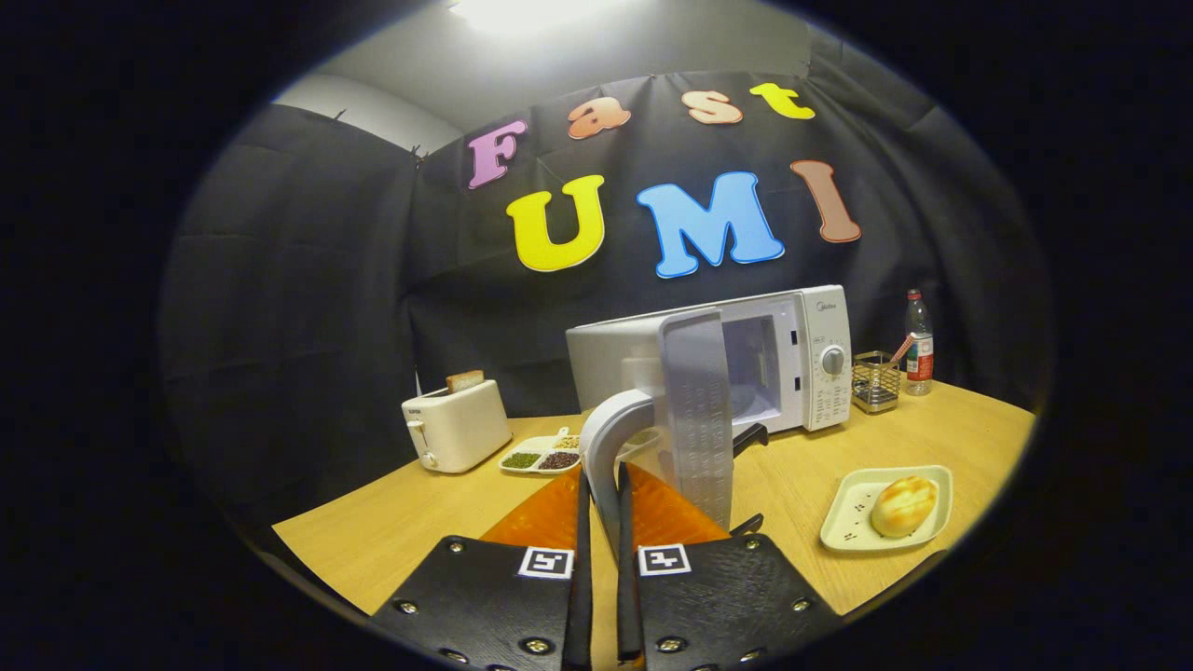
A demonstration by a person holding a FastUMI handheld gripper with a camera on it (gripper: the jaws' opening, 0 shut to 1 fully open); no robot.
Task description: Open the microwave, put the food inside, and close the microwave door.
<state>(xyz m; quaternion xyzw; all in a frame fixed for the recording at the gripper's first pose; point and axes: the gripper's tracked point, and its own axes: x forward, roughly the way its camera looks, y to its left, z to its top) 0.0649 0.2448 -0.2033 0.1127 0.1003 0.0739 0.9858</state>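
Observation:
A white microwave stands at the back of the wooden table, its door swung wide open toward me, the cavity showing behind it. My gripper is shut on the door's curved grey handle, one finger on each side of it. A bread roll lies on a white square plate on the table, right of the fingers and in front of the microwave.
A white toaster with a slice in it stands left of the microwave. Beside it lies a divided dish of beans. A wire basket and a plastic bottle stand right of the microwave.

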